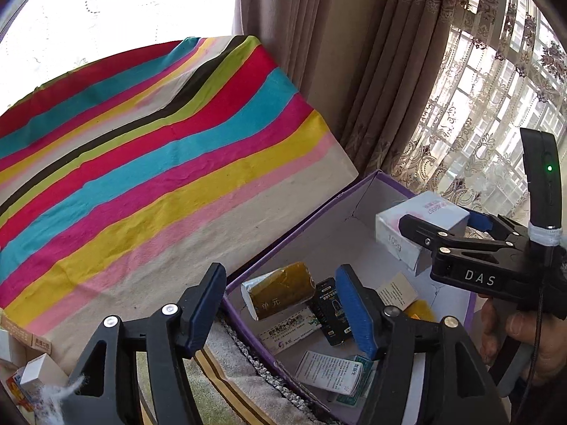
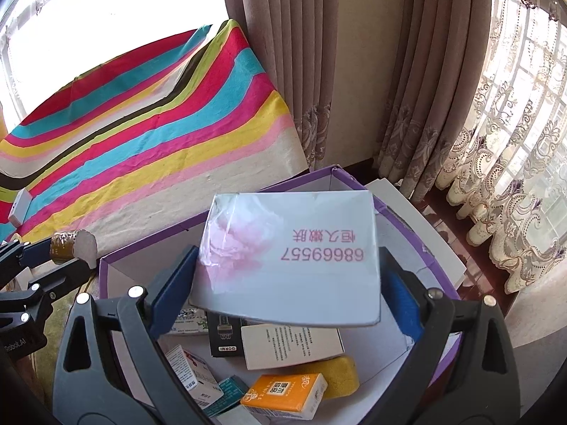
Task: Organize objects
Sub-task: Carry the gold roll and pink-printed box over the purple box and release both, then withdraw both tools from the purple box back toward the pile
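My right gripper (image 2: 283, 283) is shut on a white box with pink print (image 2: 294, 251) and holds it above the open purple box (image 2: 436, 258); the white box also shows in the left wrist view (image 1: 421, 226) in the right gripper (image 1: 450, 226). My left gripper (image 1: 280, 304) is open, and a roll wrapped in gold-brown tape (image 1: 283, 288) sits between its fingers over the purple box's (image 1: 301, 219) near edge. In the right wrist view the roll (image 2: 72, 246) sits at the left gripper's tips (image 2: 53, 251).
The purple box holds several small packets: a black one (image 1: 331, 310), white cartons (image 2: 290, 345), an orange pack (image 2: 283, 395), a yellow sponge (image 2: 340, 375). A striped cloth (image 1: 159, 163) covers the surface to the left. Small boxes (image 1: 32, 372) lie at lower left. Curtains (image 2: 425, 71) hang behind.
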The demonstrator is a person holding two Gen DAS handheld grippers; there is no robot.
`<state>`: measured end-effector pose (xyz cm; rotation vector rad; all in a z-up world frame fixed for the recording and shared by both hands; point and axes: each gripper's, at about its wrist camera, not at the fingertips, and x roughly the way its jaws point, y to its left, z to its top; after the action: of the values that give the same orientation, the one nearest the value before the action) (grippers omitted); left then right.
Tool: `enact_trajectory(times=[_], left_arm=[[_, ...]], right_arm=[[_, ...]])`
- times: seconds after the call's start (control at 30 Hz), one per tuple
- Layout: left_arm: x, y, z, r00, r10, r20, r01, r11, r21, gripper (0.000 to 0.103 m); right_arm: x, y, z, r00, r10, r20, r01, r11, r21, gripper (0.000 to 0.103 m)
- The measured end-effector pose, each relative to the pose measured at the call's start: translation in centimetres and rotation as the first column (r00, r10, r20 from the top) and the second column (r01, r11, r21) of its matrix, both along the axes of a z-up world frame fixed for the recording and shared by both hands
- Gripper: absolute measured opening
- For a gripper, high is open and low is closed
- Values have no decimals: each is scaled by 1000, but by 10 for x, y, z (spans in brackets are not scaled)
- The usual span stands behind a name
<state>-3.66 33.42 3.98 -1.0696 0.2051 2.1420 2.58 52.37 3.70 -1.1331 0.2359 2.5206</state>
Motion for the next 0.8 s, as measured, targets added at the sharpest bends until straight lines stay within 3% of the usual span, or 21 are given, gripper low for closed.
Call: enact_trajectory(times=[0.43,0.8], left_arm=[[-4,-20,2,999,43,10,-43,999,17,71],[-6,-64,4,993,116,9,-116,993,33,71]], right_arm=[[6,-11,3,1000,23,-3,-23,1000,-19,99],[5,-60,4,994,106,1,-106,994,-41,99]])
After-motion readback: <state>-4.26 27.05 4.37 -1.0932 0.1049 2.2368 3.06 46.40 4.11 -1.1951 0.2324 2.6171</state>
